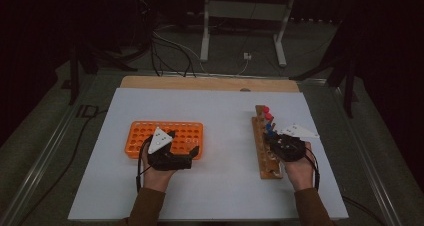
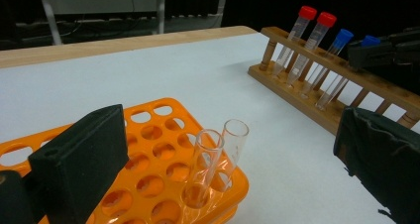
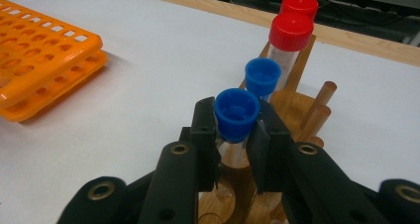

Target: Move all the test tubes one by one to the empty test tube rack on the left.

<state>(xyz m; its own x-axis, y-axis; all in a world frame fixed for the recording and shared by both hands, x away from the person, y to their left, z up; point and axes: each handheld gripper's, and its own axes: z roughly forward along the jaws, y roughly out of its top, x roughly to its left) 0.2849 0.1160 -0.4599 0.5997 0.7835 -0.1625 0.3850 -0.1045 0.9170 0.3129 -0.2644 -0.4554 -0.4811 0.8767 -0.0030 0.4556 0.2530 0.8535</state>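
Black jaws of the right gripper (image 3: 236,135) pinch the nearest blue-capped tube (image 3: 236,114) just under its cap while it stands in the wooden rack (image 1: 263,156), at about three o'clock on the white table (image 1: 220,136). Crowding behind it at twelve o'clock stand another blue-capped tube (image 3: 262,76) and two red-capped tubes (image 3: 291,31). At nine o'clock, the left gripper (image 1: 184,141) holds its jaws wide and empty over the orange rack (image 1: 137,136), where two uncapped glass tubes (image 2: 218,157) stand.

Clear plastic test tube w/ blue screw cap (image 3: 236,114), upright in the light-brown wooden peg rack (image 3: 292,105), nearest of 4 capped tubes, rack at 3 o'clock on the table.
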